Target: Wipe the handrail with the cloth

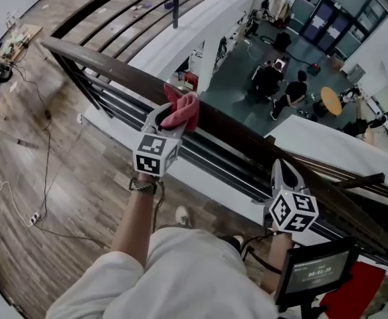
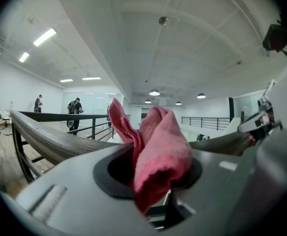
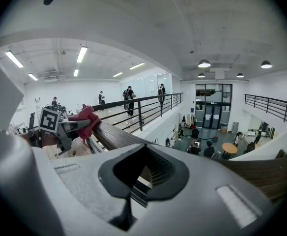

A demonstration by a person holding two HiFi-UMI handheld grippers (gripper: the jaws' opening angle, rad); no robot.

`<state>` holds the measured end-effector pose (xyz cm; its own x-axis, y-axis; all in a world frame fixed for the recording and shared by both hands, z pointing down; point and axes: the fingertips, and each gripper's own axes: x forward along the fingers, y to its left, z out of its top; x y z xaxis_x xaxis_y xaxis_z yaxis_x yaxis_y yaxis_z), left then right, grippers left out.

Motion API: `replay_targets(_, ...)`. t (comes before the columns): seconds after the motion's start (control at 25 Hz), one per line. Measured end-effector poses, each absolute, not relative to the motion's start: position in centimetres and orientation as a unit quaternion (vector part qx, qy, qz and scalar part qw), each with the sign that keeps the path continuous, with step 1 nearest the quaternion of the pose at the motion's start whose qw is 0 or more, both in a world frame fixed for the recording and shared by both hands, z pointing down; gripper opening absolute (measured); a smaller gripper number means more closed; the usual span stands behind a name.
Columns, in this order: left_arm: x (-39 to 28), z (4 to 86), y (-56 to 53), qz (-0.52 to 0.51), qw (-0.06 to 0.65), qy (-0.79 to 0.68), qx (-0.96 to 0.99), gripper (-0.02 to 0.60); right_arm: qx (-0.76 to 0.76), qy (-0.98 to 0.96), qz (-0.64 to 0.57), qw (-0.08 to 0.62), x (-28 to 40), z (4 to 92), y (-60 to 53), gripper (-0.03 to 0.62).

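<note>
Head view. The left gripper presses a pink cloth onto the top edge of the dark wooden handrail, which runs from upper left to lower right. The right gripper sits at the near edge of the rail, well apart from the cloth.

Left gripper view. Jaws clenched on the bunched cloth, which sticks up between them; the rail runs away at left.

Right gripper view. Jaws closed together with nothing between them; the rail passes just beyond them. The left gripper and cloth sit on the rail farther along.
</note>
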<state>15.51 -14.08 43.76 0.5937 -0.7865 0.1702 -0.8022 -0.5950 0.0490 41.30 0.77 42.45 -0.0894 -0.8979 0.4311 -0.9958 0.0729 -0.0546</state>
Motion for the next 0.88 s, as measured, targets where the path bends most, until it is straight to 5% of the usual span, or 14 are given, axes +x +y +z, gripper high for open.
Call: replay_targets(0.88,12.2,45.9,-12.8,0.056,0.054,-0.503,0.861,0.15,0.671,-0.701,0.184,0.157,43.0,43.6,2.5,0.003)
